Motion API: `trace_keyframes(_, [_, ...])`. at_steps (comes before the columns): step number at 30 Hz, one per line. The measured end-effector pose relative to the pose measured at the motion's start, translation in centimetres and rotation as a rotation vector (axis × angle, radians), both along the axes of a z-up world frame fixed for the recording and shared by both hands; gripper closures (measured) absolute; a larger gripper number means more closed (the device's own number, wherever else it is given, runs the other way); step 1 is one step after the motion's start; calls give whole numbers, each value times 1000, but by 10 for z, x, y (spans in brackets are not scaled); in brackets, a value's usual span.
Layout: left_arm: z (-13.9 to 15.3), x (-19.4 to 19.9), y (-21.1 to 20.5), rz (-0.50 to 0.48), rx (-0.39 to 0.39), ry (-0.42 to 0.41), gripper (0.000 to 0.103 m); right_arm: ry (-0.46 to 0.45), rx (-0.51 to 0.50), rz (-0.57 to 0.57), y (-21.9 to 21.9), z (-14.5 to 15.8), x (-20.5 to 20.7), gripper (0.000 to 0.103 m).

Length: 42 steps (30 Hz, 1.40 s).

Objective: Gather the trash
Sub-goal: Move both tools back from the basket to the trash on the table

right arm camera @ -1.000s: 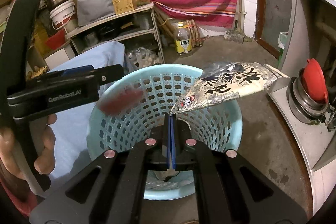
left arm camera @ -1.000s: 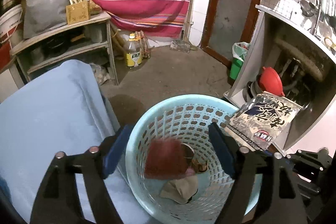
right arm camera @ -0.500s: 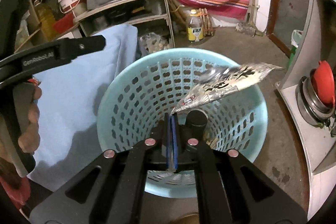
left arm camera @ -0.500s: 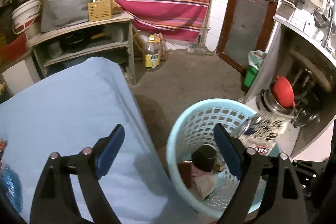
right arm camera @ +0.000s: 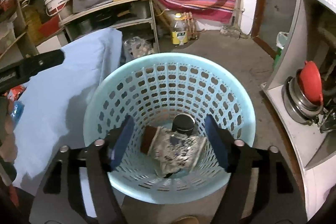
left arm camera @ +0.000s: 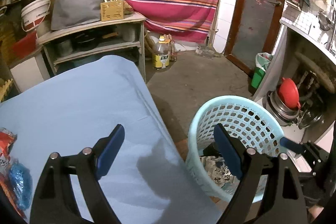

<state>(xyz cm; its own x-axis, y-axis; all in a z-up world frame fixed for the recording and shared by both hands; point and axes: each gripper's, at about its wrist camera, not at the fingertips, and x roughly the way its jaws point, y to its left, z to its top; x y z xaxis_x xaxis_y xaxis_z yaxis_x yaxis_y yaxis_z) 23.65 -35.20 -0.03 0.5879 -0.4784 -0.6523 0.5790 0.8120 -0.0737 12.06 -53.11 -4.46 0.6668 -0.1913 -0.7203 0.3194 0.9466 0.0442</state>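
Perforated plastic basket, crinkly glossy wrapper

The right gripper, which a second ago pinched a silver printed snack bag shut above the light blue basket, is opening its jaws, and the bag now lies inside the basket, lower centre of the right wrist view, no longer between the pads. The left gripper has swung away from the basket: a blue-covered table now fills its lower left, the basket its lower right.
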Motion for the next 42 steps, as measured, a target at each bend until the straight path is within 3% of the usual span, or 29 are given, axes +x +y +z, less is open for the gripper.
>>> trace_keyframes(10, [2,-11,70,62,6,-30,13,-117,-25,-46,26,22,5,5])
trace_keyframes(16, [-15,-15,159,152,63,-35,13,-186,-35,-44,60,26,22,4])
trace_keyframes(23, [-31,-6,283,363,93,-77,13,-177,-85,13,115,13,48,4])
trace_keyframes(31, [-38,2,377,460,114,-78,12,-200,-128,53,182,12,76,4])
trace_keyframes(38, [-57,2,428,509,55,11,13,-260,-160,205,263,17,100,4])
trace_keyframes(42, [-71,8,445,517,-10,79,13,-231,-146,290,302,11,113,4])
